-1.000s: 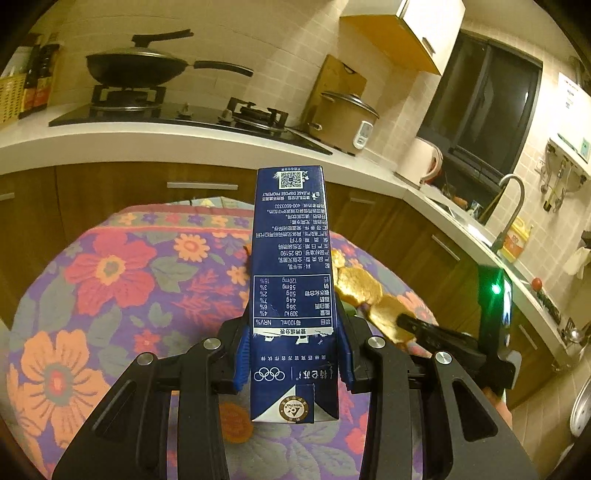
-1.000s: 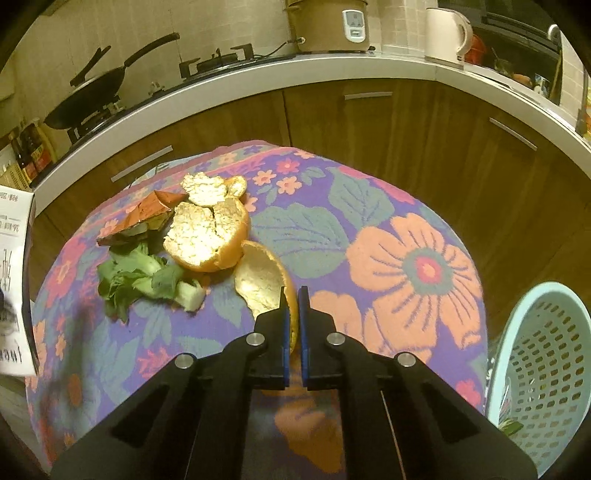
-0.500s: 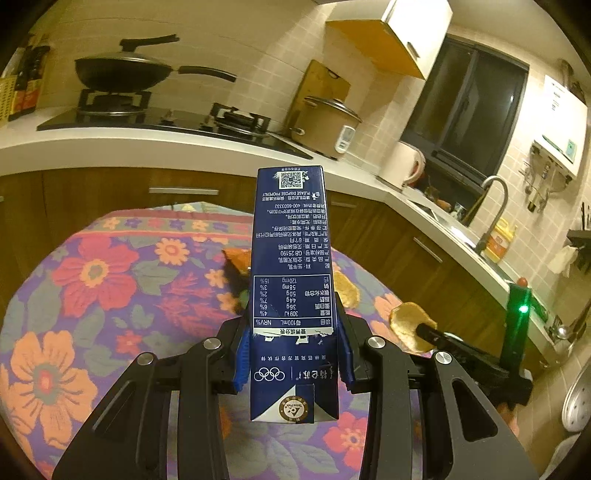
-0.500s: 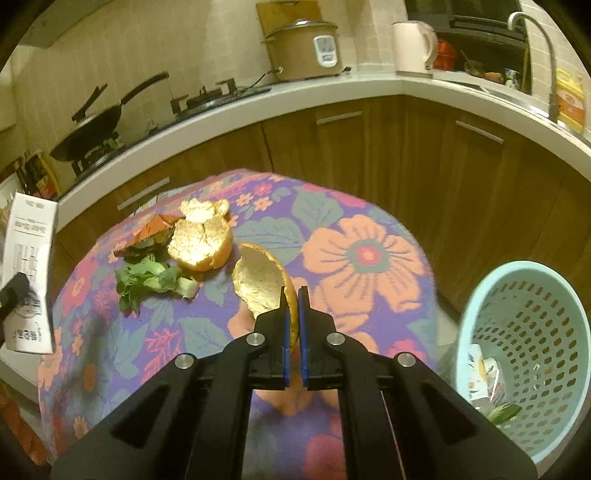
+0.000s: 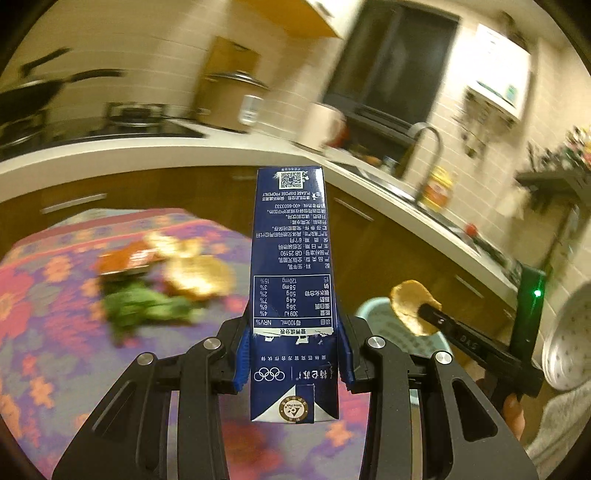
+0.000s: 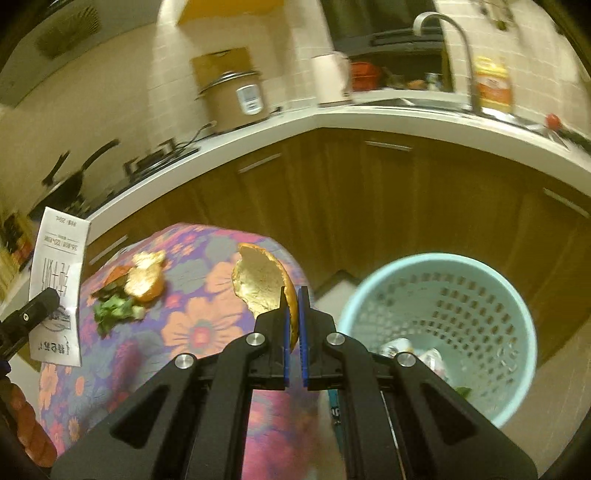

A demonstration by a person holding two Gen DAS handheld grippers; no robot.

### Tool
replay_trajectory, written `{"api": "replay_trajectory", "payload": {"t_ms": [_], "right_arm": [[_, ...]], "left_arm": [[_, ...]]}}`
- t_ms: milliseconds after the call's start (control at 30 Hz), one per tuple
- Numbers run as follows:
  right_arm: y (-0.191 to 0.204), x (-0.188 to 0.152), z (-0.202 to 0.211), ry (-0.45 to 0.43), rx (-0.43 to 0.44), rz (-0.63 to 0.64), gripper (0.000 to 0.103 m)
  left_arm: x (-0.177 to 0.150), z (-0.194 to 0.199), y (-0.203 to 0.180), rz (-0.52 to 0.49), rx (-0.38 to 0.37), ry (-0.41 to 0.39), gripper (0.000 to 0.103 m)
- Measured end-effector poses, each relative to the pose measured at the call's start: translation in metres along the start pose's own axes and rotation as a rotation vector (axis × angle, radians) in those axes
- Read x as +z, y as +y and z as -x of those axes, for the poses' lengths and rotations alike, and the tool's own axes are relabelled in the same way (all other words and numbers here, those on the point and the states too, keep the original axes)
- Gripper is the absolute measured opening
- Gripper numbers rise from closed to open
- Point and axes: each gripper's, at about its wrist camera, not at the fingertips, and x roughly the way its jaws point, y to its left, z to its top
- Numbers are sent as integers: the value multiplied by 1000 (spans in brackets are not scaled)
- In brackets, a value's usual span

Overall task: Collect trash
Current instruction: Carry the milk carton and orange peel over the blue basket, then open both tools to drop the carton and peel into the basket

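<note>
Fingers (image 6: 286,325) now carry peel (image 6: 264,284) beside basket (image 6: 436,264) — off table.

Grippers: 2 — left gripper (image 5: 293,354), right gripper (image 6: 293,328)
Milk cartons: 1 — dark blue milk carton (image 5: 291,295)
Citrus peel pieces: 3 — one peel piece (image 6: 264,286) off the table; one large peel (image 6: 146,282) and one smaller peel (image 6: 149,258) on the floral tablecloth (image 6: 207,328)
Leafy greens (image 6: 114,312): 1 clump
Reddish wrapper (image 6: 116,275): 1
Waste baskets: 1 — light blue perforated basket (image 6: 439,266); contents blurred, at least 2 pale scraps, count uncertain
Counter items: rice cooker (image 6: 236,101) 1, kettle (image 6: 330,79) 1, wok (image 6: 70,182) 1, faucet (image 6: 443,22) 1, yellow bottle (image 6: 493,86) 1
</note>
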Motion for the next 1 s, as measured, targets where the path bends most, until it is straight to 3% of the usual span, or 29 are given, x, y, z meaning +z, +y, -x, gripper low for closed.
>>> {"api": "replay_trajectory", "payload": {"t_ms": [400, 667, 1000], "right_arm": [[-99, -18, 10, 8, -100, -168, 2], [-138, -33, -6, 64, -153, -247, 2], [-159, -41, -31, 150, -186, -288, 2]], "left_arm": [[2, -96, -113, -181, -283, 176, 35], [-24, -163, -157, -240, -342, 331, 35], [-45, -214, -167, -213, -332, 425, 35]]}}
